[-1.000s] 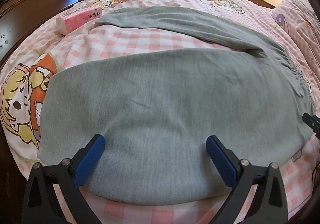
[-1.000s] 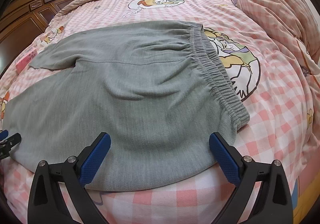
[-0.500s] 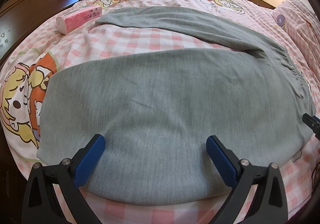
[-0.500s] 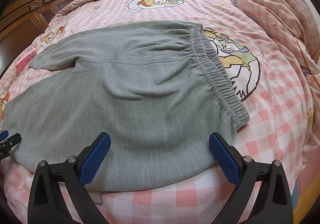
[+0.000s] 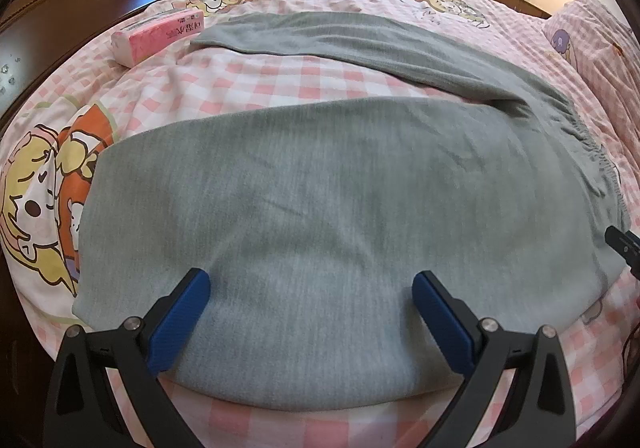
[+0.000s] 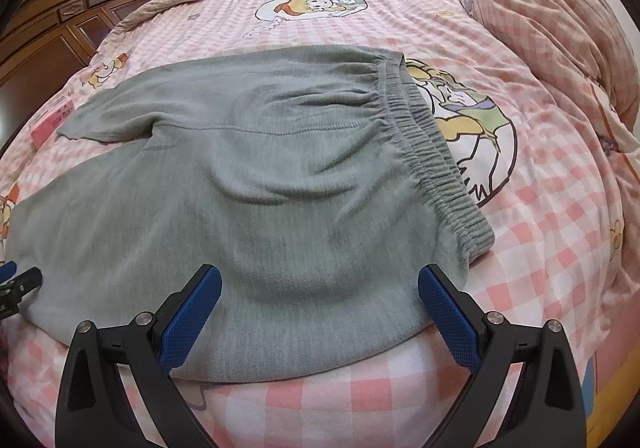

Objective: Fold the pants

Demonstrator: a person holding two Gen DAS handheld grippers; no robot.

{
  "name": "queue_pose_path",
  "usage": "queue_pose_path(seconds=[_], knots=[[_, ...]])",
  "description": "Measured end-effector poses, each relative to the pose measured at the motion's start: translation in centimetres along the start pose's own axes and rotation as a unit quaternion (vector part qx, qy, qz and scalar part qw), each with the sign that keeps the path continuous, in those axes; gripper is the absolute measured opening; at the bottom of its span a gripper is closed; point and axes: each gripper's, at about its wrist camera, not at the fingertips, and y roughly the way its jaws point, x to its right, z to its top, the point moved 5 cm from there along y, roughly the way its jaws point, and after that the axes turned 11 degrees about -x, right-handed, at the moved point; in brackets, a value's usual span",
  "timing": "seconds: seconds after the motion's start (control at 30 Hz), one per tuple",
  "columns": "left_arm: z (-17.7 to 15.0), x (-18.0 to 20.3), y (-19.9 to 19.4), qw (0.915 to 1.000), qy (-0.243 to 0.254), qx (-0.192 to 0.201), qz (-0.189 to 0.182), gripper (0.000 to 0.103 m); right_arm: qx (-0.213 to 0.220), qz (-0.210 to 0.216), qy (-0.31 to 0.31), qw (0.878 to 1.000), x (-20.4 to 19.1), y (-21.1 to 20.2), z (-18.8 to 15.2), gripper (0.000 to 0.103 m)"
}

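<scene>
Left wrist view matches 1 second ago: both the left gripper (image 5: 310, 306) and right gripper (image 6: 318, 298) hover with fingers wide apart, empty, over the unfolded pants (image 5: 340, 207); no fold begun.

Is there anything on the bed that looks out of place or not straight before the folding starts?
The pink tissue pack lies on the bed beside the far leg's cuff, near the folding area. The grey pants lie with legs splayed apart, not side by side. Nothing looks damaged.
</scene>
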Motion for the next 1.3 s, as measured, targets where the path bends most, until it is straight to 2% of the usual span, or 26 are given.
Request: queue_pose_path(seconds=[0.23, 0.47, 0.63, 0.8, 0.93, 1.13, 1.3], knots=[[0.2, -0.1, -0.6, 0.9999, -0.002, -0.006, -0.013, 0.103, -0.015, -0.001, 0.005, 1.000, 0.1, -0.1, 0.1, 0.101], [1.4, -0.5, -1.4, 0.9986, -0.002, -0.019, -0.050, 0.103, -0.030, 0.001, 0.004, 1.000, 0.1, -0.4, 0.4, 0.101], [3.1, -0.4, -2.5, 0.9990, 0.006, -0.011, -0.044, 0.103, -0.043, 0.011, 0.005, 0.999, 0.1, -0.6, 1.3, 0.101], [6.3, 0.2, -2.7, 0.9988, 0.017, -0.009, -0.045, 0.103, -0.040, 0.024, 0.001, 0.999, 0.1, -1.0, 3.5, 0.101], [9.4, 0.5, -3.0, 0.9989, 0.027, 0.007, -0.039, 0.103, -0.022, 0.007, -0.015, 1.000, 0.4, -1.3, 6.1, 0.101], [15.3, 0.8, -2.1, 0.9980, 0.030, 0.012, -0.055, 0.103, -0.012, 0.018, -0.015, 1.000, 1.3, -0.9, 10.6, 0.101], [19.5, 0.9, -0.5, 0.9972, 0.026, -0.001, -0.071, 0.103, -0.008, 0.019, -0.014, 1.000, 1.8, 0.3, 14.4, 0.101]])
